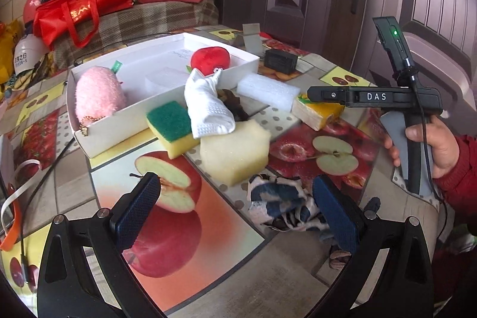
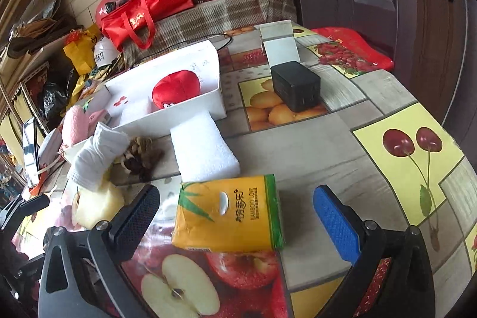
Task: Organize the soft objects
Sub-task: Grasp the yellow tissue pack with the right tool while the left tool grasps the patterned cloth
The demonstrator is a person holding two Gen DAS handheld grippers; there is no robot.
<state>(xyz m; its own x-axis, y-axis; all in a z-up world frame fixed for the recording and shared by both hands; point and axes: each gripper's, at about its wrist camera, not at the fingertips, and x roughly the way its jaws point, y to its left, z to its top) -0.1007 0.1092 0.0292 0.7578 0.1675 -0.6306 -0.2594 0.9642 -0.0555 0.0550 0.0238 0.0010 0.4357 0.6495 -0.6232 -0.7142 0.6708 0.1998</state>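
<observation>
A white box (image 1: 98, 140) holds a pink plush (image 1: 98, 96) and a red plush apple (image 1: 210, 58). In front lie a green-yellow sponge (image 1: 171, 127), a white sock (image 1: 208, 109), a pale foam block (image 1: 235, 152), a white foam pad (image 1: 268, 91) and a patterned cloth (image 1: 280, 204). My left gripper (image 1: 235, 207) is open, its right finger touching the cloth. My right gripper (image 2: 237, 221) is open around a yellow tissue pack (image 2: 228, 213); the pack also shows in the left wrist view (image 1: 319, 113). The box (image 2: 219, 106), apple (image 2: 176, 90) and pad (image 2: 204, 151) show beyond.
A black box (image 2: 296, 85) and a small white card stand (image 2: 280, 45) sit at the table's far side. A brown scrunchie (image 2: 140, 157) lies by the sock. Red bags (image 1: 80, 5) pile on a bench behind. A cable (image 1: 38, 184) runs along the left.
</observation>
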